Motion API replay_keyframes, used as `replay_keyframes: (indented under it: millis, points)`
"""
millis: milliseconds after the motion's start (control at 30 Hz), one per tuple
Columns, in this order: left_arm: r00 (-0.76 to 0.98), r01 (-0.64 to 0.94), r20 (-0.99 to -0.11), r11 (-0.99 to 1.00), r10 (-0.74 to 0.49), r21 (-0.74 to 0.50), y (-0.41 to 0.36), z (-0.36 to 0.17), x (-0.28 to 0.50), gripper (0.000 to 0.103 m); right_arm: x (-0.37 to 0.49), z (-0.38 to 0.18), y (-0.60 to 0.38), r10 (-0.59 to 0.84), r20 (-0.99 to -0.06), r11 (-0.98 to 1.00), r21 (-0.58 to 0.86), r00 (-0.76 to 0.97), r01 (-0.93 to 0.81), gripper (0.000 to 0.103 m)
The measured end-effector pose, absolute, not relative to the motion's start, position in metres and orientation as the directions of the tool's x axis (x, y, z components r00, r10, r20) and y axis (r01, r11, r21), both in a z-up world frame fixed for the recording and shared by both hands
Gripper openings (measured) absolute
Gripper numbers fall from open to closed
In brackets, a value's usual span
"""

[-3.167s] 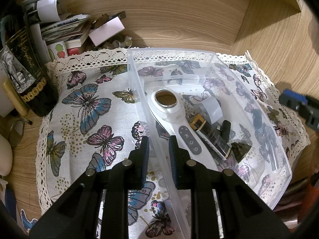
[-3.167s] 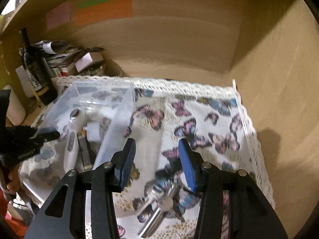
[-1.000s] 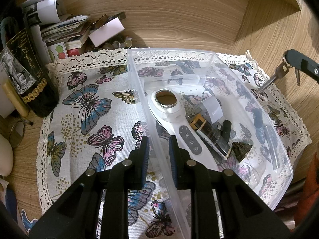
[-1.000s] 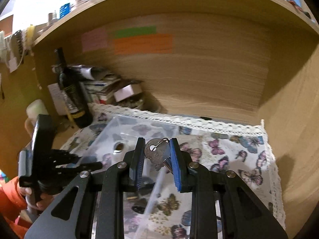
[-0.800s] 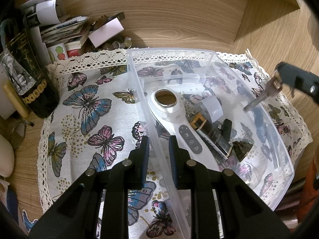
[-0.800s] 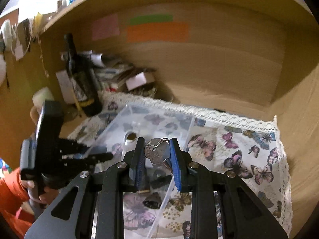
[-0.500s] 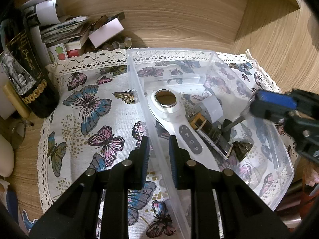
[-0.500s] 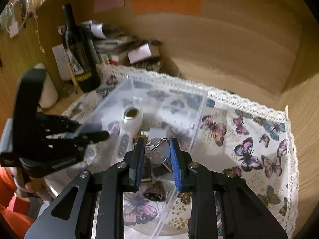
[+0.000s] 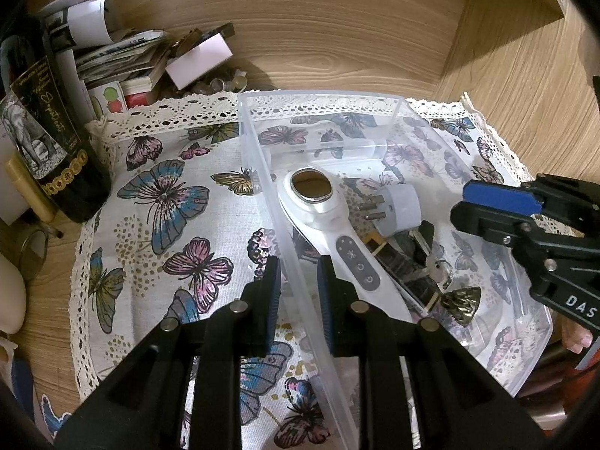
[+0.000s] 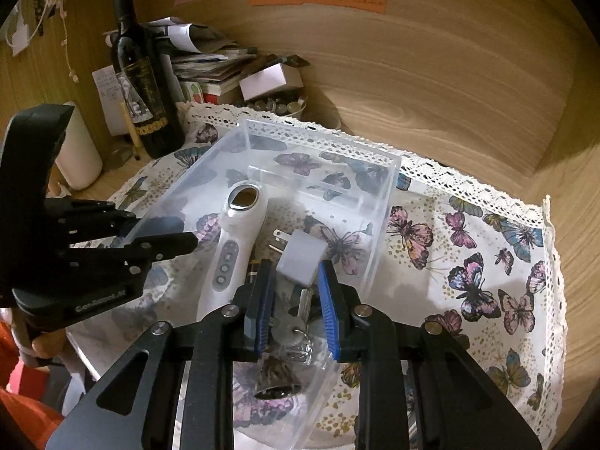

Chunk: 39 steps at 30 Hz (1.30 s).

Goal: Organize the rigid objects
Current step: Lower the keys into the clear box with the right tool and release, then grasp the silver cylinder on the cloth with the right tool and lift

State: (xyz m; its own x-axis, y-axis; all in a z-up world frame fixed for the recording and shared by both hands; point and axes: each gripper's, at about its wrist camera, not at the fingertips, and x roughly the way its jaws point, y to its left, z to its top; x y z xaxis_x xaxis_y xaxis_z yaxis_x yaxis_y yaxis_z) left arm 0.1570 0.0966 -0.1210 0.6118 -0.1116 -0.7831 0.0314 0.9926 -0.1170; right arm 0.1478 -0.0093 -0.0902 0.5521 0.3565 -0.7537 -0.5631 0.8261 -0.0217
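Observation:
A clear plastic bin [image 9: 337, 97] [image 10: 318, 138] sits on a butterfly cloth. In it lie a white handheld device [image 9: 326, 225] [image 10: 232, 240], a grey plug adapter [image 9: 397, 208] [image 10: 302, 257], a dark strap, a small dark bell [image 9: 463, 298] [image 10: 273, 377] and a set of keys [image 9: 437, 268] [image 10: 296, 328]. My left gripper [image 9: 298, 285] is shut on the bin's left wall near its front. My right gripper [image 10: 294, 300] [image 9: 491, 206] is open above the bin, with the keys lying below it.
A dark wine bottle [image 9: 41, 138] [image 10: 140, 86], stacked papers and a small white box [image 9: 198, 58] stand at the back left. Wooden walls close the back and right. Butterfly cloth [image 10: 468, 262] lies right of the bin.
My right gripper carried the keys over the bin, lowered, opened and let them go. The keys now lie in the bin. My left gripper has not moved.

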Motion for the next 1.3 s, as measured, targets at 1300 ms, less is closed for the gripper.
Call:
replay_keyframes:
  millis: [1300]
  points:
    - [0.612,0.032,-0.782,0.992,-0.118,-0.125,0.099,-0.121,0.156,0.019,0.108,-0.155,-0.132,0.080,-0.806,0.992,0.008,0.587,-0.125,0.041]
